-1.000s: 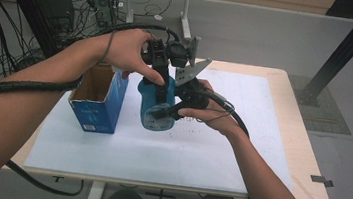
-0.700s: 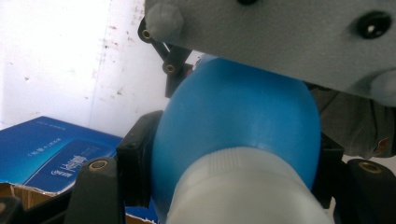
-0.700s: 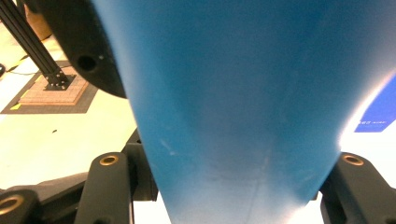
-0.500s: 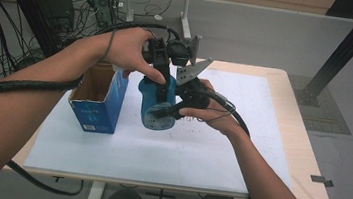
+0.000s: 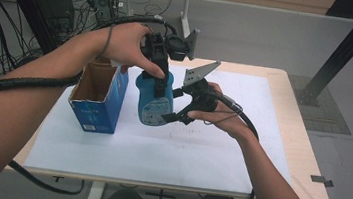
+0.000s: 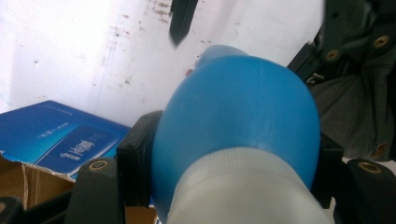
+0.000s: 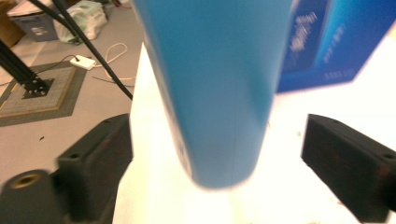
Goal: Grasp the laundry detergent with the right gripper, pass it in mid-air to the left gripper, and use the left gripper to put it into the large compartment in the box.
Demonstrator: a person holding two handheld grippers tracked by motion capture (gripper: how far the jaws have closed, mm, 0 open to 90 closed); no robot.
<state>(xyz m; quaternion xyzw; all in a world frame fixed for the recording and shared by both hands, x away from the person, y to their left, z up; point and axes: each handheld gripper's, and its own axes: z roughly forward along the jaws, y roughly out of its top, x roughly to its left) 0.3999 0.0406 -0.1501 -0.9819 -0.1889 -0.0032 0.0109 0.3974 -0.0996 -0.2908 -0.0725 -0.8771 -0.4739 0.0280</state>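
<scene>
In the high view, your left forearm comes in from the lower left and reaches across above the open blue carton (image 5: 97, 101). The hand is curled over the left claw (image 5: 161, 77), which points down onto the top of the blue bottle (image 5: 152, 102). The bottle stands just right of the carton, over the white sheet on the tabletop (image 5: 283, 116); whether its base touches the sheet you cannot tell here. Your right forearm runs up from the lower right, wrist bent, holding the right claw (image 5: 175, 112) level and aimed left at the bottle's lower body. Its grey three-cornered plate sticks up behind.

In the left claw view, looking down along the bottle (image 6: 236, 135), both black jaws press the blue shoulder just beyond the white cap (image 6: 243, 186), so this claw is clamped on the bottle. The carton (image 6: 60, 140) lies at lower left, and the right claw (image 6: 180, 18) pokes in at the top.

In the right claw view, the bottle (image 7: 219, 84) hangs tilted between the two jaws, its bottom edge above the white sheet. The jaws have just been opening and now stand wide, with a clear gap on each side, so neither pad touches the bottle. The carton (image 7: 327, 42) sits behind, to the right.
</scene>
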